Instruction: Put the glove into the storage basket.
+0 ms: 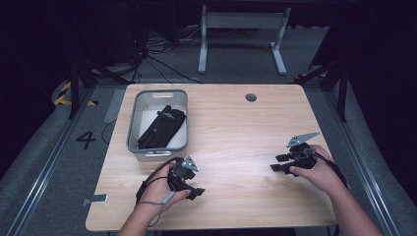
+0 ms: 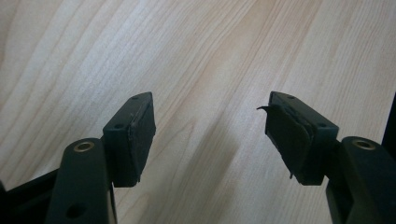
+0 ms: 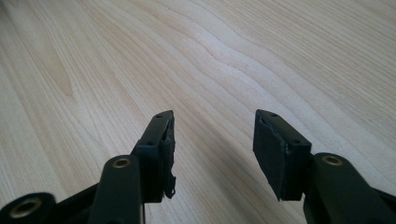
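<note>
The wooden table (image 1: 236,128) carries a grey bin (image 1: 134,129) just beyond the left gripper (image 1: 196,192) and well apart from the right gripper (image 1: 276,162), off to that one's left. Inside the bin lies a black glove (image 1: 162,127), slantwise on its floor. Both grippers rest low over bare wood with jaws spread wide, and neither holds anything.

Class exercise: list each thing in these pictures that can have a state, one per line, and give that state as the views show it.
Grey plastic bin: upright on the table, holding the glove.
Black fabric glove: lying flat inside the bin.
Left gripper: open, empty, jaws over bare wood.
Right gripper: open, empty, jaws over bare wood.
Light wooden table: level, bearing the bin.
</note>
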Tool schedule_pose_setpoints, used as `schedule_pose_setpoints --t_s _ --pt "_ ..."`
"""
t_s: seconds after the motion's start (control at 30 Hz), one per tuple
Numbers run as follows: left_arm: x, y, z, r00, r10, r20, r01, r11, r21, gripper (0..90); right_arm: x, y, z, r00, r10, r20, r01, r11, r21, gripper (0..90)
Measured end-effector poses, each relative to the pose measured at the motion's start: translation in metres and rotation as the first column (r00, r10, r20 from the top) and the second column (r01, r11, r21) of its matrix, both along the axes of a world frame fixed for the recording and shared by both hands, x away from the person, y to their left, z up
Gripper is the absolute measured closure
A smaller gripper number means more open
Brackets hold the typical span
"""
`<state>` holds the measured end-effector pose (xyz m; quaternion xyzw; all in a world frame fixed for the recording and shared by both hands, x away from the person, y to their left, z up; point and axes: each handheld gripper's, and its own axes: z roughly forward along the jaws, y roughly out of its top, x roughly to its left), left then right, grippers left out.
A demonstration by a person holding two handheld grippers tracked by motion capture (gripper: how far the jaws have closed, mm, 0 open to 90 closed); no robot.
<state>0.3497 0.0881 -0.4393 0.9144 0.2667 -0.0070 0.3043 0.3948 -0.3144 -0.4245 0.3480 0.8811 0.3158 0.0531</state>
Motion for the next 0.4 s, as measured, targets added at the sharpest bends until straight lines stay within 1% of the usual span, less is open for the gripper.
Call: schedule_pose_setpoints --t_s 0.03,0.07,0.13,0.2,0.23,0.27,0.33,0.37,0.4 --pt "0.0 0.0 0.0 1.0 0.0 0.0 0.0 1.0 0.0 33.7 0.0 0.0005 -0.0006 1.0 0.003 0.0 -0.003 1.0 -0.002 48.7" --pt "0.0016 0.0017 -0.0001 0.9997 0.024 -0.001 -0.024 0.9997 0.001 33.4 0.0002 0.0009 -0.0011 1.0 0.007 -0.002 -0.007 1.0 -0.002 48.3" --pt "0.0029 0.0047 0.0008 0.9984 0.056 -0.008 -0.056 0.9984 -0.011 32.9 -0.0001 0.0019 -0.0019 1.0 0.005 -0.001 -0.005 1.0 -0.008 47.9" --pt "0.0038 0.0073 0.001 0.9971 0.074 -0.014 -0.074 0.9971 -0.014 31.7 -0.0003 0.0022 -0.002 1.0 0.007 0.0 -0.007 1.0 -0.009 47.4" --pt "0.0038 0.0073 0.001 0.9971 0.074 -0.014 -0.074 0.9971 -0.014 31.4 -0.0002 0.0024 -0.002 1.0 0.006 0.002 -0.006 1.0 -0.008 47.0" --pt "0.0048 0.0084 -0.0008 0.9958 0.091 -0.007 -0.091 0.9958 -0.01 31.4 -0.0001 0.0025 -0.0021 1.0 0.007 0.006 -0.007 1.0 -0.007 46.6" --pt "0.0061 0.0085 -0.0029 0.9937 0.111 0.011 -0.111 0.9937 -0.016 30.3 0.0005 0.0033 -0.0035 0.9997 0.005 0.022 -0.005 1.0 -0.008 45.5" --pt "0.0067 0.0086 -0.0036 0.9927 0.119 0.021 -0.118 0.9927 -0.022 29.4 0.0008 0.0039 -0.0044 0.9995 0.01 0.029 -0.01 1.0 -0.014 45.2" --pt "0.0067 0.0086 -0.0036 0.9927 0.119 0.021 -0.118 0.9927 -0.022 28.4 0.0013 0.0043 -0.0055 0.999 0.016 0.043 -0.016 1.0 -0.018 44.9"
